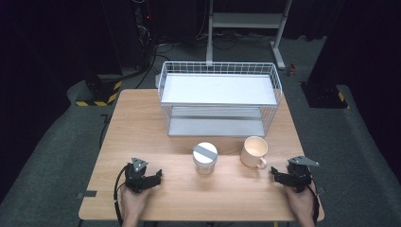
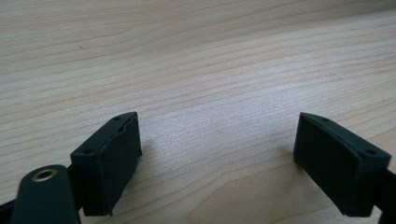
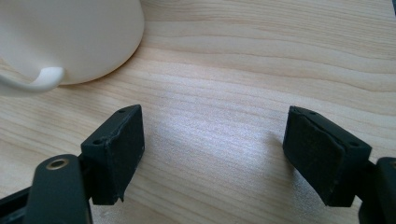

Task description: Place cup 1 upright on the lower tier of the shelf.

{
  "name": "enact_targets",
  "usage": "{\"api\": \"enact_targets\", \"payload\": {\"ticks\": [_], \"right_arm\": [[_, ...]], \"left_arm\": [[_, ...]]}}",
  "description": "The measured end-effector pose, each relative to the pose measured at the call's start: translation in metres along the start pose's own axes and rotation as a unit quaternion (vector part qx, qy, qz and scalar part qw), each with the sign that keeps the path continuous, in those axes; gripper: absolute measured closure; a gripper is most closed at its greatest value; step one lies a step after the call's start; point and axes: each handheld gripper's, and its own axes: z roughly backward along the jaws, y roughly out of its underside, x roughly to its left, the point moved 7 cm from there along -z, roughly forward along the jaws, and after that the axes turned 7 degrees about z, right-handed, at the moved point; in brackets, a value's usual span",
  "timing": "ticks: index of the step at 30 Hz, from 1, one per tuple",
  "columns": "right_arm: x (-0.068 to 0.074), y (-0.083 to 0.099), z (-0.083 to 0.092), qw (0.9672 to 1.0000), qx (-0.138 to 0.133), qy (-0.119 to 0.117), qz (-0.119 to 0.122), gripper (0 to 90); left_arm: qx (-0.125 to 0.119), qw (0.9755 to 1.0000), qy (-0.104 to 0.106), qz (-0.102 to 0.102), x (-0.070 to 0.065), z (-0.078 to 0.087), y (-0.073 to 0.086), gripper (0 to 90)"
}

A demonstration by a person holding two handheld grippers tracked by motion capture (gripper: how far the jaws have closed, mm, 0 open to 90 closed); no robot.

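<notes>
Wooden table (image 1: 142,123) bearing a white wire rack (image 1: 220,97) at its far edge, a lidded glass jar (image 1: 205,159) between the two grippers, and a cream mug (image 1: 254,151) just beyond the right gripper (image 1: 279,176).

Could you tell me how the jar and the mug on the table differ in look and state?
The jar is clear with a white and grey lid on top; the mug is cream, opaque and open at the top. The mug has a side handle; the jar has none. The jar stands mid-table, the mug nearer the right gripper. Both stand upright before the wire rack.
</notes>
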Motion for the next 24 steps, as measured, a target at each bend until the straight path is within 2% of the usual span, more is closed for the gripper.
{"api": "enact_targets", "payload": {"ticks": [8,19,24], "right_arm": [[0.000,0.000,0.000,1.0000,0.000,0.000,-0.001,20.9],[0.000,0.000,0.000,1.0000,0.000,0.000,-0.001,20.9],[0.000,0.000,0.000,1.0000,0.000,-0.001,-0.001,20.9]], "left_arm": [[-0.003,0.9999,0.015,-0.008,-0.004,0.002,0.001,14.9],[-0.022,0.9988,0.044,-0.001,-0.015,0.013,-0.002,12.5],[-0.020,0.9983,0.054,-0.010,-0.023,0.015,-0.002,12.7]]}}
